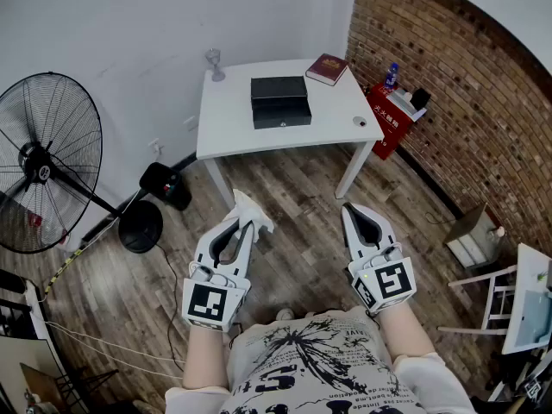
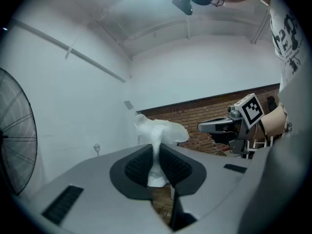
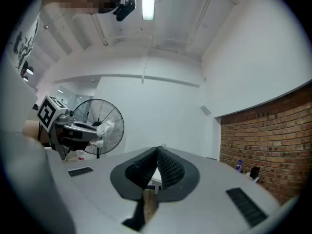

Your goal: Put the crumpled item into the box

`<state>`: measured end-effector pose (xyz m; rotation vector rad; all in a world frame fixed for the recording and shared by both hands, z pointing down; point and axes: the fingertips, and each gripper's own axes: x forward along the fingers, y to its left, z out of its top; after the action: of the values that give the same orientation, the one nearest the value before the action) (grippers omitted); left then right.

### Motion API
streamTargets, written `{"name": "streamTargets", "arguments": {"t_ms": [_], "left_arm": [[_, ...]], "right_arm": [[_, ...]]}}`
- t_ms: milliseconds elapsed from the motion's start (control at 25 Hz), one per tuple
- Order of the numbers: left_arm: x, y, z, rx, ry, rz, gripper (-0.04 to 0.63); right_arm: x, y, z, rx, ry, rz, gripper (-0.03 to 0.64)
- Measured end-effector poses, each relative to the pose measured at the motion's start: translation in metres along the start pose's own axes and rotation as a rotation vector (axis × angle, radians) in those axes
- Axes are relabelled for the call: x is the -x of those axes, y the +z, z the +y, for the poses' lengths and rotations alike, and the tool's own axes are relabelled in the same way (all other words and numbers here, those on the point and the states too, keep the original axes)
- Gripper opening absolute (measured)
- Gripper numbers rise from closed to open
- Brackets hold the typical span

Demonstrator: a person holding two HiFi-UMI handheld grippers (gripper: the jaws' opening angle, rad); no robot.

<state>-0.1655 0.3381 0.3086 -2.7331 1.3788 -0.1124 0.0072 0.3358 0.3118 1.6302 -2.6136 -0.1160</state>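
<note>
My left gripper (image 1: 243, 220) is shut on a crumpled white paper item (image 1: 251, 210), held over the wooden floor in front of the table. In the left gripper view the crumpled item (image 2: 157, 135) is pinched between the dark pads and bulges out past the tips. The black box (image 1: 280, 101) sits closed on the white table (image 1: 226, 119) ahead, well beyond both grippers. My right gripper (image 1: 350, 209) hangs level with the left one, shut with nothing in it; its pads (image 3: 168, 168) meet at the tips in the right gripper view.
A dark red book (image 1: 327, 69) lies at the table's far right corner, a small glass (image 1: 214, 63) at its far left, a small round object (image 1: 360, 122) near its right edge. A large standing fan (image 1: 47, 172) is at left, a brick wall (image 1: 466, 102) at right.
</note>
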Motion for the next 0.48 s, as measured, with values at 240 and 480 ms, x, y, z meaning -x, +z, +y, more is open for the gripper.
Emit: {"name": "streamTargets", "arguments": {"t_ms": [240,480], "left_arm": [[0.002,-0.005,0.011,0.008,-0.005,-0.010,0.057],[0.003,-0.013,0.027,0.016,-0.009,-0.001,0.057]], "right_arm": [[-0.008,-0.006,0.010,-0.003,0.000,0.005,0.012],[-0.022,-0.009,0.022,-0.013,0.005,0.009,0.014]]}}
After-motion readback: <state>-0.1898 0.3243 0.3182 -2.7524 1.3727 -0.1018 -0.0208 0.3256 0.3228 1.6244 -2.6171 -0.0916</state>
